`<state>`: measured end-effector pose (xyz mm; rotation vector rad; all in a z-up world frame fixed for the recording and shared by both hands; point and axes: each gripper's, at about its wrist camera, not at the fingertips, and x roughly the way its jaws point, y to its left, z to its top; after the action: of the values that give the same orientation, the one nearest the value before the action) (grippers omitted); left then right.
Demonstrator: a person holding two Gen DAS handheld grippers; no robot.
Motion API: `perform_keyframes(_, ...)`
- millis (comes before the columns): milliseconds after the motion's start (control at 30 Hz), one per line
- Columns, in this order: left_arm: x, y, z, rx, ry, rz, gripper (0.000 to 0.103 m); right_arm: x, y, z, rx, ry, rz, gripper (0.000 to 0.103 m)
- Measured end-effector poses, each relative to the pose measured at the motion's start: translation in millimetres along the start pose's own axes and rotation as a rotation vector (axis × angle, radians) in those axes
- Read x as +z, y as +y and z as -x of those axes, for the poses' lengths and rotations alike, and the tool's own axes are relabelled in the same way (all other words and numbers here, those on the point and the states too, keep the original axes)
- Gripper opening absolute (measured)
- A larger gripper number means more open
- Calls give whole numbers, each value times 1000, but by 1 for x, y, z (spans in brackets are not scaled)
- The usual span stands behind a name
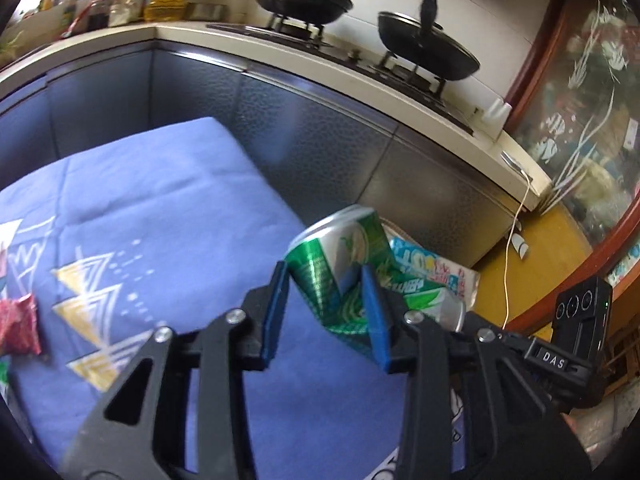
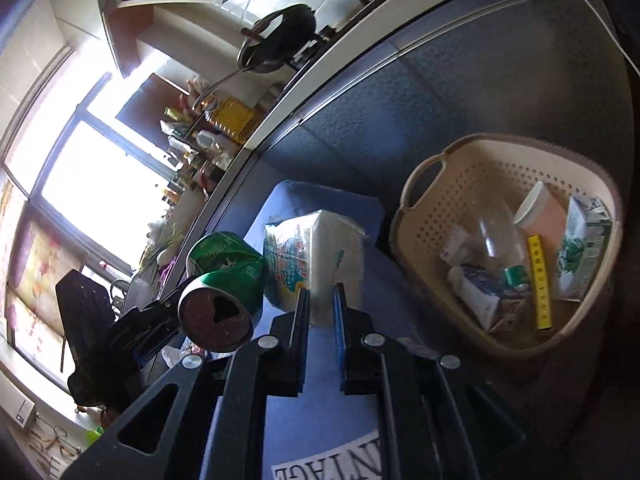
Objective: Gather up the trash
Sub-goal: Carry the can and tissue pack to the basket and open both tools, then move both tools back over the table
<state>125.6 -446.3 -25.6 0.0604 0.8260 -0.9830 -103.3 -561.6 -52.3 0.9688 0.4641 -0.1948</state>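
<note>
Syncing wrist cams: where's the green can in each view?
Left wrist: green can, lower centre, crushed between the left gripper jaws.
Right wrist: same can, lower left, open end facing the camera.
Shared landmark: tissue pack, just behind the can.

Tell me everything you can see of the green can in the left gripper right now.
The crushed green and silver metal drink can is clamped between the blue pads of the left gripper, tilted, dented at the middle. The right wrist view shows its end with the drinking hole open. It is held above the blue patterned cloth, in front of a second green can and a white tissue pack. Whether it touches either is unclear.
</note>
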Motion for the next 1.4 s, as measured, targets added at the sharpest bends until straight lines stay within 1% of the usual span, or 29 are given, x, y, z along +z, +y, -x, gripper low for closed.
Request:
perform_keyframes(133,16,-43,-50,-16,46,-85,35,18,-37,9,-43,-44,-61,12)
perform_keyframes(233,21,-66,-83,-18,82,-129,35,30,-62,16,-86,-72,-96,12)
perform_keyframes(300,21,-76,-104,0,113,-138,35,35,-79,15,-104,-68,-127,12)
perform_keyframes(367,20,-81,-122,34,140,-147,36,38,-93,12,-137,-65,-151,12)
perform_keyframes(400,19,-84,-130,46,156,-153,46,39,-99,11,-154,-70,-162,14)
perform_keyframes(467,17,-89,-142,72,172,-169,60,37,-108,8,-168,-81,-184,18)
perform_keyframes(500,15,-91,-144,82,168,-176,61,36,-110,8,-164,-86,-197,24)
perform_keyframes(533,14,-92,-144,78,166,-178,61,34,-112,8,-164,-94,-203,32)
perform_keyframes(567,13,-91,-143,68,166,-178,61,33,-112,8,-172,-102,-200,36)
perform_keyframes(600,11,-92,-141,63,165,-179,61,31,-112,9,-184,-108,-198,43)
perform_keyframes(633,10,-90,-138,65,165,-180,61,30,-113,10,-188,-110,-200,46)
perform_keyframes(733,6,-83,-124,61,154,-167,61,28,-114,12,-177,-104,-215,46)
perform_keyframes(833,-4,-71,-100,57,122,-146,61,25,-106,14,-161,-96,-202,46)
perform_keyframes(933,-19,-60,-73,89,81,-153,61,24,-89,11,-128,-75,-176,46)
perform_keyframes(1067,-45,-39,-32,129,36,-152,61,19,-54,-1,-81,-36,-104,46)
perform_keyframes(1200,-73,-14,12,189,-7,-155,61,9,-10,-21,-39,21,2,46)
perform_keyframes(1300,-91,8,47,234,-37,-151,61,-7,24,-40,-10,79,85,46)
perform_keyframes(1400,-109,33,82,282,-66,-120,61,-25,56,-60,12,145,156,46)
